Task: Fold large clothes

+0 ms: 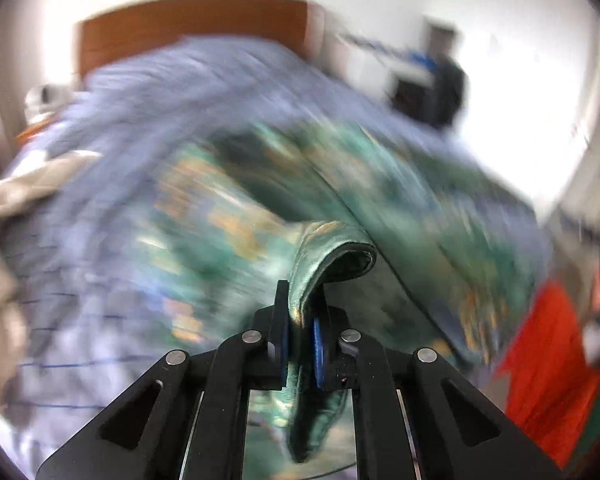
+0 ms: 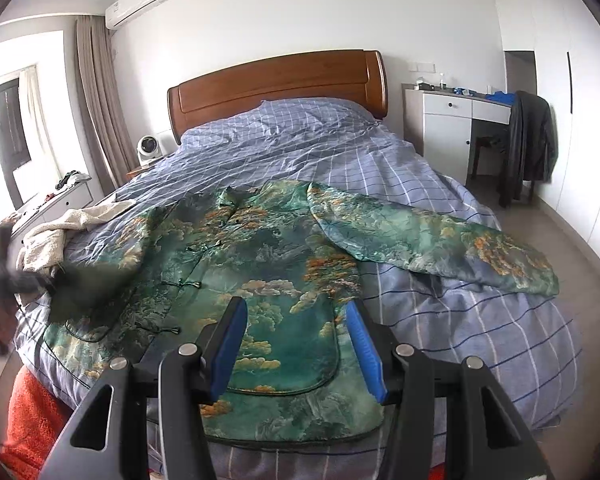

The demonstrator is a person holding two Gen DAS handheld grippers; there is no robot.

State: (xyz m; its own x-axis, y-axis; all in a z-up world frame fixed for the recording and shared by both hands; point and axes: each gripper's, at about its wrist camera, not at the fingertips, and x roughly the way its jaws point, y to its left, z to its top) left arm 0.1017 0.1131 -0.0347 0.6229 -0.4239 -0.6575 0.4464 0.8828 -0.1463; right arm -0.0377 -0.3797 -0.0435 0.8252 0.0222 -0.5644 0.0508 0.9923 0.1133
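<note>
Mostly blurred, my left gripper (image 1: 302,312) clamps the green jacket (image 2: 260,264)'s edge; my right gripper (image 2: 298,344) hovers agape

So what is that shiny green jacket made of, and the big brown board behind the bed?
The green jacket looks like silky satin or brocade: it gleams, with woven-looking clouds and knotted fastenings. That is a guess from its sheen. The headboard looks like polished wood, reddish brown, glossy, with faint grain. The left gripper pinches the jacket's edge.
</note>
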